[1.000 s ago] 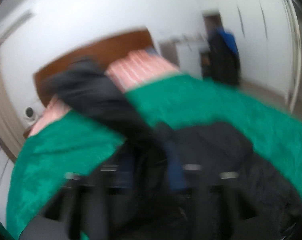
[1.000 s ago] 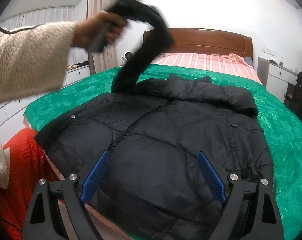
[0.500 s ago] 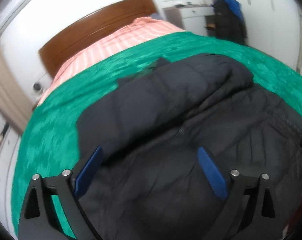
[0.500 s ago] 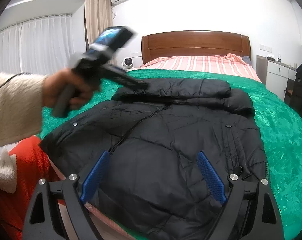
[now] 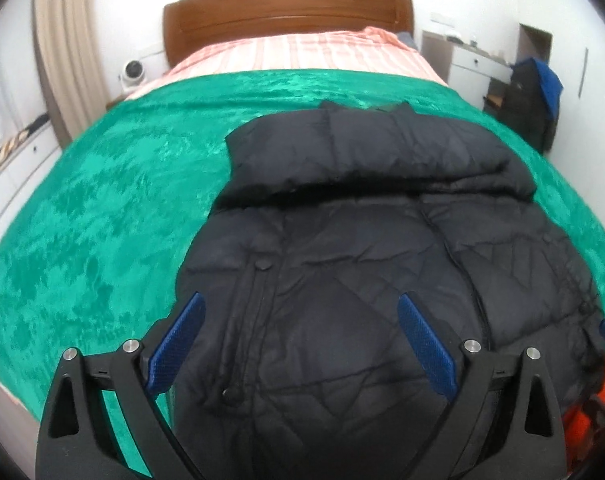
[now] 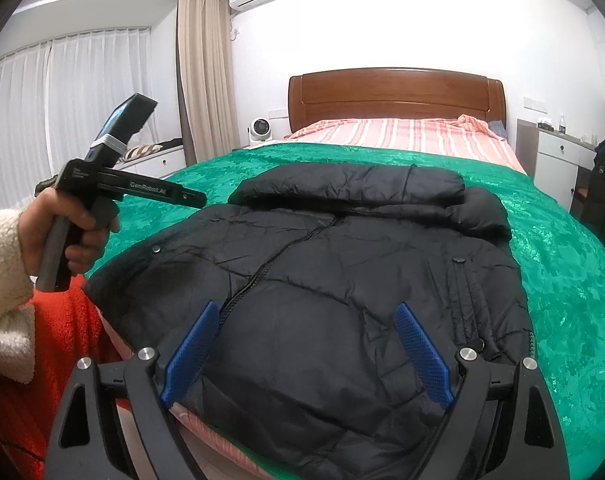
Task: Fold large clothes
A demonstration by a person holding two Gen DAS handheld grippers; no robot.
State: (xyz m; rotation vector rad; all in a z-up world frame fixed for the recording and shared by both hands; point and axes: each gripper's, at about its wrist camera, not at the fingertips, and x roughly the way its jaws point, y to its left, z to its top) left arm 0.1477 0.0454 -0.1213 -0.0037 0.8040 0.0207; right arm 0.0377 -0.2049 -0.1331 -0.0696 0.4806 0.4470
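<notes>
Jacket [image 5: 366,248], black quilted puffer, matte, diamond stitching, lies flat on green crushed-velvet blanket [image 5: 94,208]. L wrist view: left gripper [image 5: 300,344] released, blue ribbed pads spread wide w/ nothing between; jacket body directly ahead of tips and under them, snap studs + zip just beyond. Sleeve [image 5: 362,148] folded across collar end, far from tips. Wood headboard [image 5: 286,12], pink striped sheet beyond. Vs 1 s ago: sleeve was lifted in these tongs, now dropped across the top.

R wrist view: right gripper [image 6: 306,354] also released, pads wide, hem of jacket [image 6: 342,280] below tips. Left gripper [image 6: 182,198] to L of tips, in bare hand [image 6: 62,236] w/ fleecy cream cuff, above jacket's L edge. Red fleece [image 6: 62,344] lower L. Right tongs unchanged vs earlier.
</notes>
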